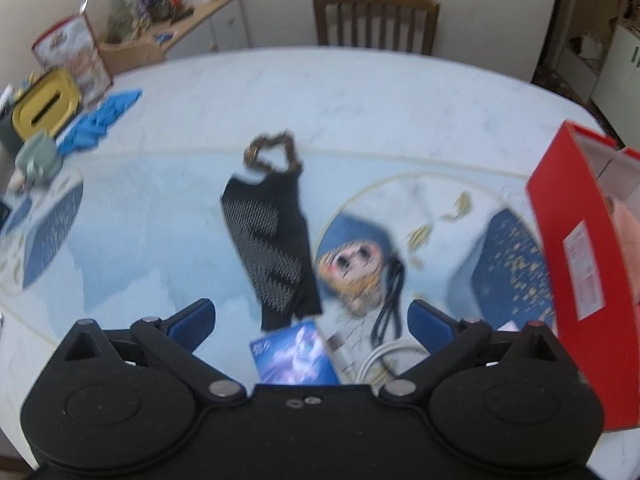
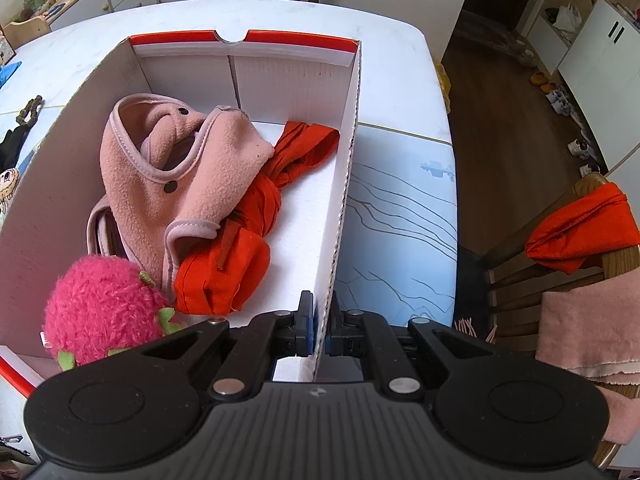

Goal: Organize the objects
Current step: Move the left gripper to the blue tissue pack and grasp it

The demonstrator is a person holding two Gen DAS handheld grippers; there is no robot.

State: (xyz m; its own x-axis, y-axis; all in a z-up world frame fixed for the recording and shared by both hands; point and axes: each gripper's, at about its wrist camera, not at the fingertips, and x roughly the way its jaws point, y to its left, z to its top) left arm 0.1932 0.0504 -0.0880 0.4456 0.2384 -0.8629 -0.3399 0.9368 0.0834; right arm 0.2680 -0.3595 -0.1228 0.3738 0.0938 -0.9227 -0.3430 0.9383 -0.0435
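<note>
My left gripper is open and empty above the table. Ahead of it lie a black patterned glove, a beaded bracelet, a doll-face pouch, black and white cables and a blue card pack. The red cardboard box stands to its right. My right gripper is shut on the box's right wall. Inside the box lie a pink fleece garment, a red cloth and a pink plush strawberry.
At the table's left stand a gold tissue box, a grey mug, a blue cloth and a printed tin. A wooden chair stands behind the table. Another chair with red and pink cloth is on the right.
</note>
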